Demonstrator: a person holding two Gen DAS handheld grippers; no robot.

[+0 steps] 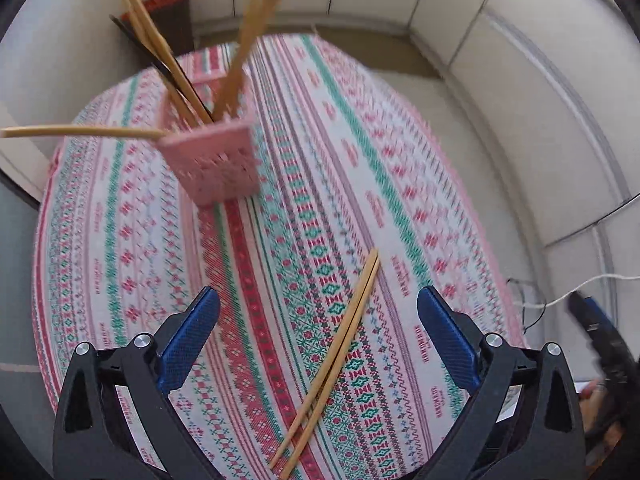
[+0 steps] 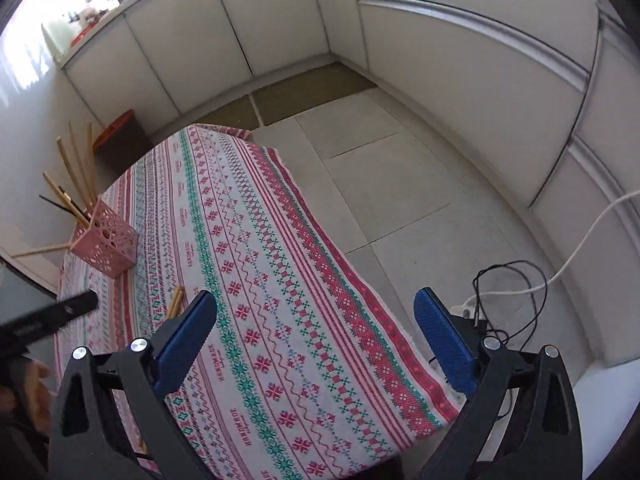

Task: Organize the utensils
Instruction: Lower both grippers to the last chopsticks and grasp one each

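A pink perforated holder (image 1: 214, 160) stands on the patterned tablecloth (image 1: 360, 200) with several wooden chopsticks and a dark one sticking out. A pair of wooden chopsticks (image 1: 336, 354) lies on the cloth between the fingers of my left gripper (image 1: 318, 310), which is open and empty above them. My right gripper (image 2: 316, 312) is open and empty over the cloth's right part. In the right wrist view the holder (image 2: 106, 242) stands at the far left, and the tips of the loose chopsticks (image 2: 175, 302) show beside my left finger.
The tablecloth (image 2: 280, 280) covers a low table with tiled floor (image 2: 400, 184) to its right. Cables and a power strip (image 2: 492, 300) lie on the floor by the right edge. White cabinets (image 2: 460, 60) surround the area. The other gripper (image 2: 48, 318) shows at far left.
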